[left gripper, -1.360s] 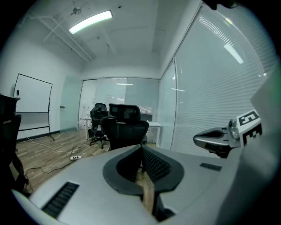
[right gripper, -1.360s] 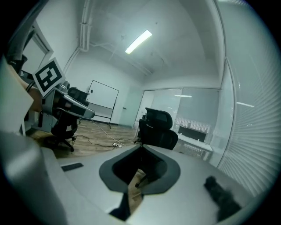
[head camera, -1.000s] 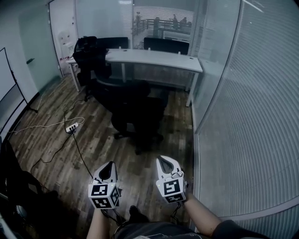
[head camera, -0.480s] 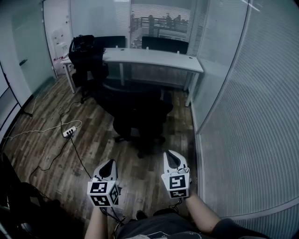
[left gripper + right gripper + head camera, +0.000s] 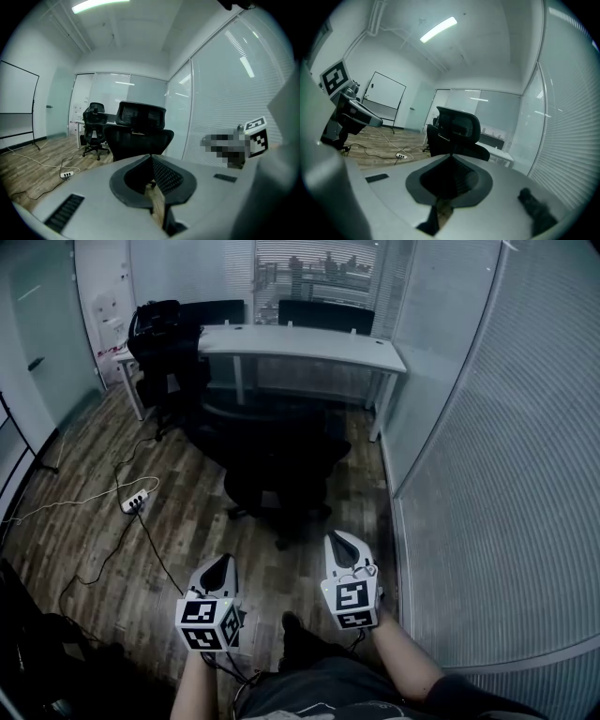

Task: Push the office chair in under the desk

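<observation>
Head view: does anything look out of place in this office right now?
The chair stands out on the open floor, clear of the desk and not tucked under it. A power strip lies loose on the floor to its left. Nothing looks spilled or damaged.

The office chair [image 5: 281,465] stands near the white counter [image 5: 309,341]. The left hand-held gripper [image 5: 223,562] and right hand-held gripper [image 5: 337,539] point toward it, apart from it.
</observation>
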Demonstrator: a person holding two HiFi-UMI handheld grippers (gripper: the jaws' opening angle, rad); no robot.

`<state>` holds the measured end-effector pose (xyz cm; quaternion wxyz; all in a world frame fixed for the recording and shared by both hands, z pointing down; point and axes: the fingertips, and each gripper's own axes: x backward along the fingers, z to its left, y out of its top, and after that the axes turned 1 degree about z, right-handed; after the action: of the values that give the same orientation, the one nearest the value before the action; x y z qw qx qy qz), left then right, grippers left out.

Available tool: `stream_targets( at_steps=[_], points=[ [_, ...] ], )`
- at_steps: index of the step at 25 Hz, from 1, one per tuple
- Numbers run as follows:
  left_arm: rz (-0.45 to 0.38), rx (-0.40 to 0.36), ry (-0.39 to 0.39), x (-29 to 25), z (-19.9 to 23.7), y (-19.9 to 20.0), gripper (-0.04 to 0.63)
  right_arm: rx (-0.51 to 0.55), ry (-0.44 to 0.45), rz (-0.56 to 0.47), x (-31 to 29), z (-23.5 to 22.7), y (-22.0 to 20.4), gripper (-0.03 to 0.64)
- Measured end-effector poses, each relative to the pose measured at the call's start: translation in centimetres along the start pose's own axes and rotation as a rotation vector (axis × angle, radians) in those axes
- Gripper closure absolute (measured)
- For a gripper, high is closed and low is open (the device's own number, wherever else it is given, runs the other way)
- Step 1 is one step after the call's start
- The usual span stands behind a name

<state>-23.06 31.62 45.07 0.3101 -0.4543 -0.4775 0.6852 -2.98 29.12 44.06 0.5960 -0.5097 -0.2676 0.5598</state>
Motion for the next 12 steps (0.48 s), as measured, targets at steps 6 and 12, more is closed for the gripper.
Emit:
stream_targets(
  at_steps=[6,12],
  points=[
    [0.006,-0.006,0.013,-2.7,2.0,0.8,0.578,0.021,-0.014,0.001,-3.5,-0.6,0.2,0.592],
    [0.038,-0.027,0.034,-7.2,4.6,1.4,0.578,0.024,-0.038,0.008,-9.1,-2.8,0.4,0.592]
  ],
)
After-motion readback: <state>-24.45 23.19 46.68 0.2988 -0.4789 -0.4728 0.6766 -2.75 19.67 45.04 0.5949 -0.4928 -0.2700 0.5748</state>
